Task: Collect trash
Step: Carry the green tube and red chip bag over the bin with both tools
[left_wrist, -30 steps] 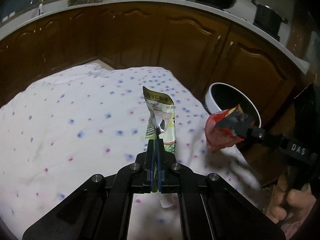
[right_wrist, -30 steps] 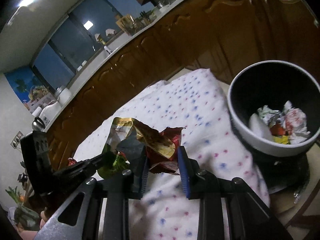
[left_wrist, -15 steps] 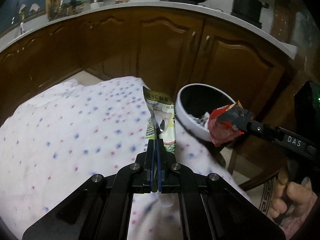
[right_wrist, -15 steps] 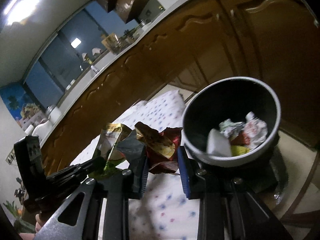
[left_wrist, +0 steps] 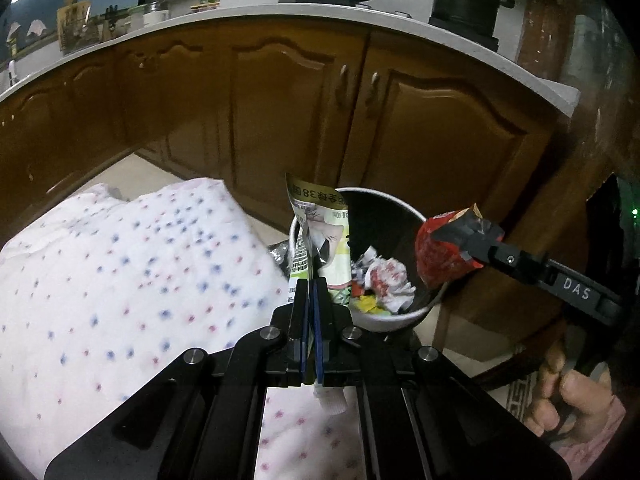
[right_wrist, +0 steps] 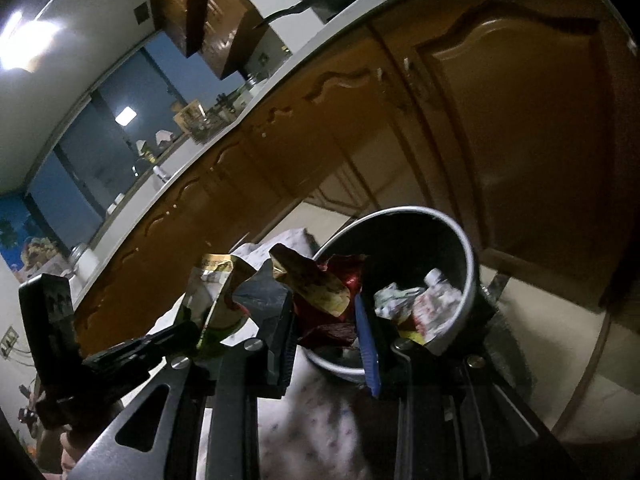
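Fingertips of the left gripper (left_wrist: 310, 300) are pressed flat together on the lower part of a green-and-white pouch (left_wrist: 320, 236), which stands nearly upright out of the pinch, its long axis running up and away from the claw, with a white cap end poking out below the fingers. Just past it, and slightly to the right, lies the trash bin (left_wrist: 394, 320), a round dark-lined pail beside the edge of the dotted cloth (left_wrist: 120, 280); the pouch's upper half already overlaps the bin's near-left rim in the left wrist view. Inside are crumpled wrappers (left_wrist: 384, 280).

On the far side, the right gripper (right_wrist: 326, 316) pinches a red snack bag (right_wrist: 320, 300), its fingers closed only as far as the crumpled foil lets them (a visible gap, filled by the bag). From the left camera that bag (left_wrist: 440, 256) hangs over the bin's right rim, so the right hand looks the nearer to a clean drop. From the right camera the bin (right_wrist: 460, 236) sits ahead and right of the claw, its mouth tipped toward the lens.

My judgement: both releases turn on each piece sitting fully inside the rim; the tall pouch needs a little more carry rightward.
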Motion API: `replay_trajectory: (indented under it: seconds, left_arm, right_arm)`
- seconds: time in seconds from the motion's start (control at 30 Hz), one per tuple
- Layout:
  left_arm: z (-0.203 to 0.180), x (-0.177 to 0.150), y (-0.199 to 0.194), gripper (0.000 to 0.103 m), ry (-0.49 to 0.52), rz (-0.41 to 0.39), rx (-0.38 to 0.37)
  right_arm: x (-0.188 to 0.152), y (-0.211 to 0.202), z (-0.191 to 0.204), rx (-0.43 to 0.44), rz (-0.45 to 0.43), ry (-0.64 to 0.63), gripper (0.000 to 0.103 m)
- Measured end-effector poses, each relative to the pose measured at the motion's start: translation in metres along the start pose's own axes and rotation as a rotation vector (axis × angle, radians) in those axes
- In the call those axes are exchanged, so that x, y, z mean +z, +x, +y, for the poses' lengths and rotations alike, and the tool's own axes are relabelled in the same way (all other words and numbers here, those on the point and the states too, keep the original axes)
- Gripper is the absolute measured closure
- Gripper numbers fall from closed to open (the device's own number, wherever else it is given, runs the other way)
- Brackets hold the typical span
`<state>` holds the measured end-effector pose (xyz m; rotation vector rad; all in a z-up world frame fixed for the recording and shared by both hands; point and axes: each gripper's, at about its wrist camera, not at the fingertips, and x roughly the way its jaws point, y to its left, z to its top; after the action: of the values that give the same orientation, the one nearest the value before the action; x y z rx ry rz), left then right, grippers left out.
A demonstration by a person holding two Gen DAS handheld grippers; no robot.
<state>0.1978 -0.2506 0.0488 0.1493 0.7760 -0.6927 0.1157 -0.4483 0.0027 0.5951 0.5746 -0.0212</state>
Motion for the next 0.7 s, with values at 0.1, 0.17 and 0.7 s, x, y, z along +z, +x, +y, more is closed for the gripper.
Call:
replay_trajectory:
  seconds: [0.1,0.17,0.7]
  left_arm:
    - [-0.005,0.008,0.006,0.102,0.0,0.006,-0.016]
    - [-0.007,0.012,0.01,0.102,0.0,0.011,-0.028]
    - [-0.019,0.042,0.071,0.102,-0.036,0.096,-0.05]
  right_arm:
    - [0.003,0.001,-0.005,-0.021,-0.005,0.001,0.075]
    - [0.005,0.003,-0.008,-0.03,-0.004,0.0,0.075]
    - [0.018,0.031,-0.034,-0.084,0.03,0.024,0.075]
